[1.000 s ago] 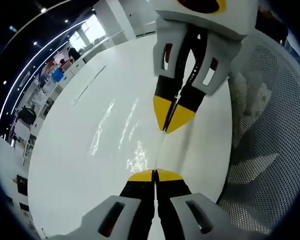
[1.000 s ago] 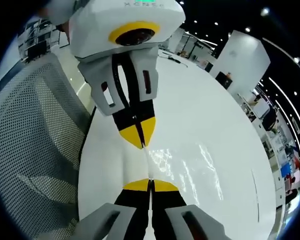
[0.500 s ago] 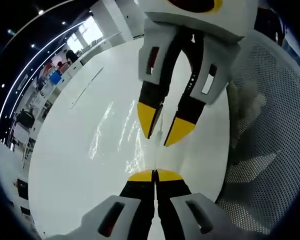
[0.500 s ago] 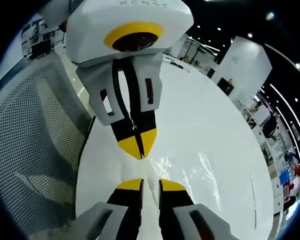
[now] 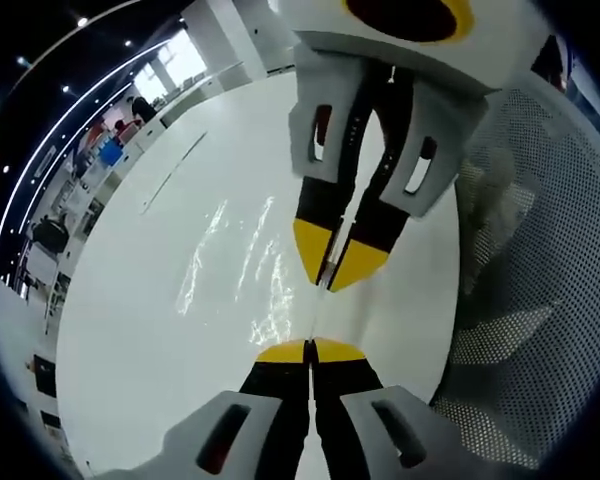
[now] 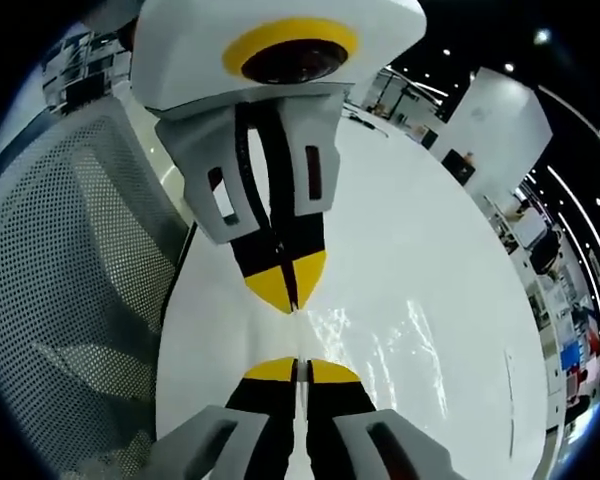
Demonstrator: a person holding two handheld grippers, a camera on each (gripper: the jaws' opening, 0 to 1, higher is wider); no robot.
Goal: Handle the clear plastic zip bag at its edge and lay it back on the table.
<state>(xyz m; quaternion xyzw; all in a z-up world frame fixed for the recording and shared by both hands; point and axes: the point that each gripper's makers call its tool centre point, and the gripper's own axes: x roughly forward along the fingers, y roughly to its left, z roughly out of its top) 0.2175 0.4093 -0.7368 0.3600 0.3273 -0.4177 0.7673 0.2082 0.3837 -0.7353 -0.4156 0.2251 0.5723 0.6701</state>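
The left gripper view catches far desks with people, the right gripper view white pillars, while on the glossy white table (image 5: pixel 150 330) beside a mesh chair (image 6: pixel 60 300) both grippers face each other, left gripper (image 5: pixel 310 350) and right gripper (image 6: pixel 295 369) apparently pinching the clear zip bag (image 5: pixel 250 270) at its edge.

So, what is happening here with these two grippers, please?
A person holds two grippers facing each other over a white table. The left gripper is shut on one edge of a clear plastic zip bag. The right gripper is shut on the same edge, a little further along. The rest of the bag lies glinting on the table. A mesh chair stands beside the table.
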